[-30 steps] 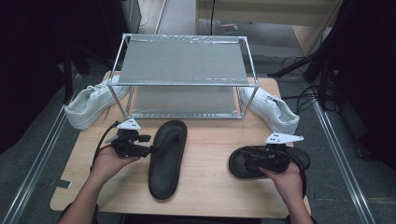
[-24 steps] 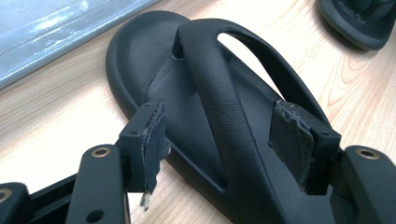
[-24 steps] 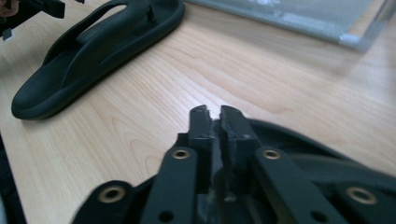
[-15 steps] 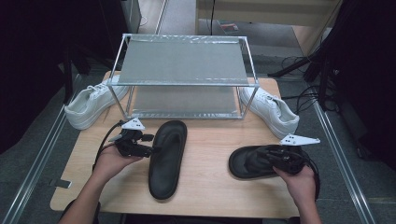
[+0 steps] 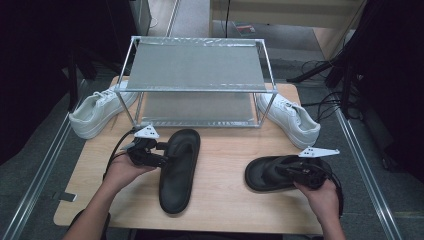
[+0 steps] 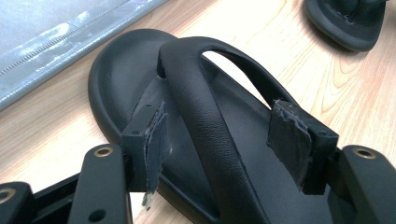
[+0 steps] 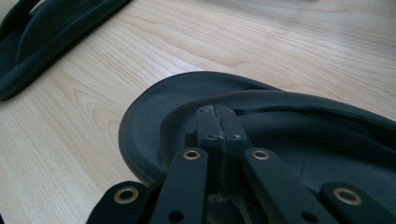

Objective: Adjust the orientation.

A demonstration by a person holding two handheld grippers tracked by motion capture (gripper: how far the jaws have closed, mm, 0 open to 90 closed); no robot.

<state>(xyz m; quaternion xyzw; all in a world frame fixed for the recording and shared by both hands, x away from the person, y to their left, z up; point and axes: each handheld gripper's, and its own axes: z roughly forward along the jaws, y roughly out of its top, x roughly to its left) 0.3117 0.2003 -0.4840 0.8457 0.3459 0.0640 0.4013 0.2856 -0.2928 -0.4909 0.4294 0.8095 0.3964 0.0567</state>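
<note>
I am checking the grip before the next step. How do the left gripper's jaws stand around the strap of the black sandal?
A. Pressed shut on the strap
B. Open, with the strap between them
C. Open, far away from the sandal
B: in the left gripper view, the left gripper has both pads apart, with the strap of the black sandal running between them, gaps on each side.

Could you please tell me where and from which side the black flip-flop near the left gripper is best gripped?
Probably by its strap. It arches clear of the footbed of the left flip-flop, leaving room for a pad on either flank. Come from the sandal's left side, as the left gripper does: its jaws stand open and straddle the strap. The flat sole lies flush on the table, offering little to pinch.
</note>
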